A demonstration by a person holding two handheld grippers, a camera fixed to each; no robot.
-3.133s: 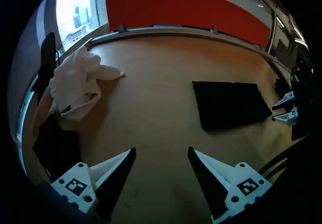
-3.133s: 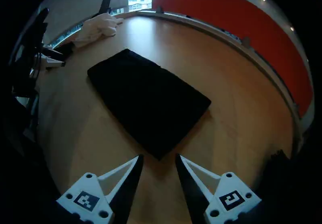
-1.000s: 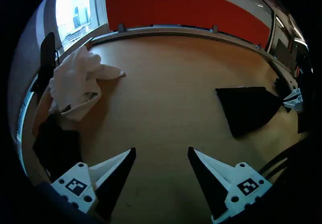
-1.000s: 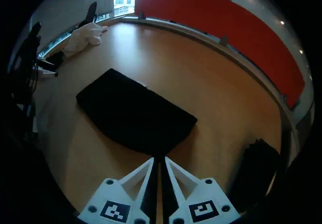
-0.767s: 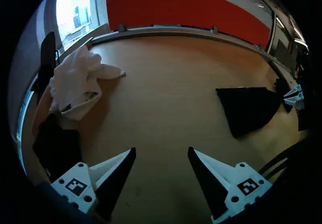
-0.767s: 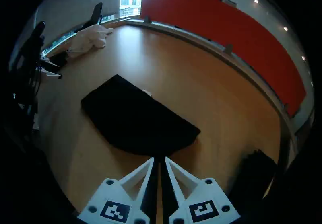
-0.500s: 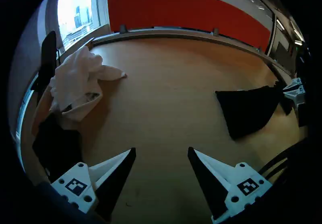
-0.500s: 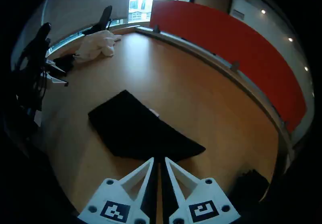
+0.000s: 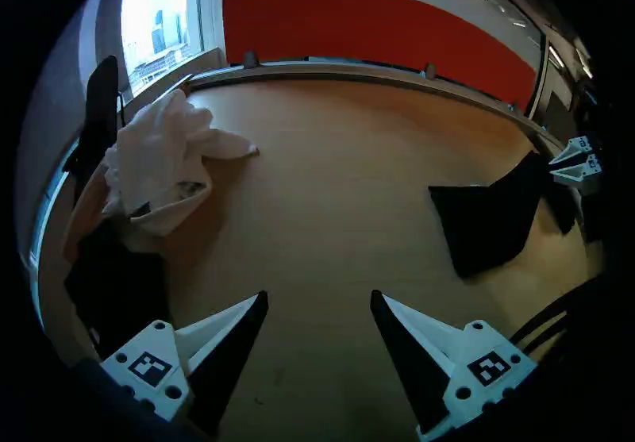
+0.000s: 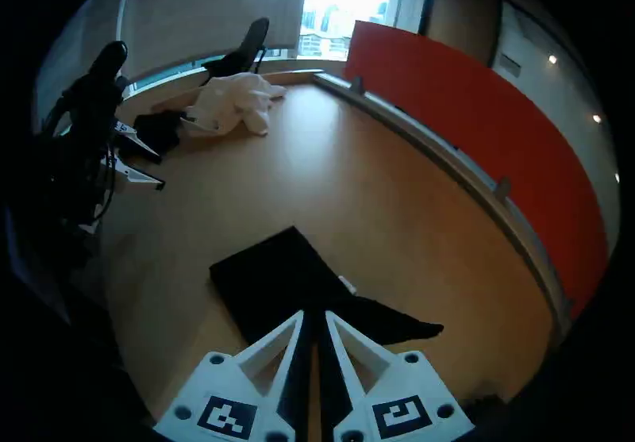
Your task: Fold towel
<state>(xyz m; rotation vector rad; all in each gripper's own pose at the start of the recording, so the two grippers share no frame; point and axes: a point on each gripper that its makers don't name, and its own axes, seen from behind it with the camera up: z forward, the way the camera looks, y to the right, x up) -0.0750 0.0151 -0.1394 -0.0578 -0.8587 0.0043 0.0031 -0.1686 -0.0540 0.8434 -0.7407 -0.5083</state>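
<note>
A black towel (image 10: 274, 283) lies on the wooden table (image 10: 333, 188), one corner pulled up off the surface. My right gripper (image 10: 313, 319) is shut on that raised corner. In the left gripper view the towel (image 9: 484, 224) sits at the far right, and its lifted corner runs up to the right gripper (image 9: 578, 160). My left gripper (image 9: 317, 299) hovers open over bare table with nothing between its fingers. It also appears open at the left of the right gripper view (image 10: 163, 174), far from the towel.
A crumpled white cloth (image 9: 159, 164) and a dark cloth (image 9: 115, 279) lie at the table's left end, near an office chair (image 9: 99, 117). A red partition (image 9: 373, 29) runs along the table's far edge. Bare table stretches between the two grippers.
The right gripper shut on a corner of the black towel, then rose and drew back, lifting that corner and dragging the towel. The left gripper has stayed open in place.
</note>
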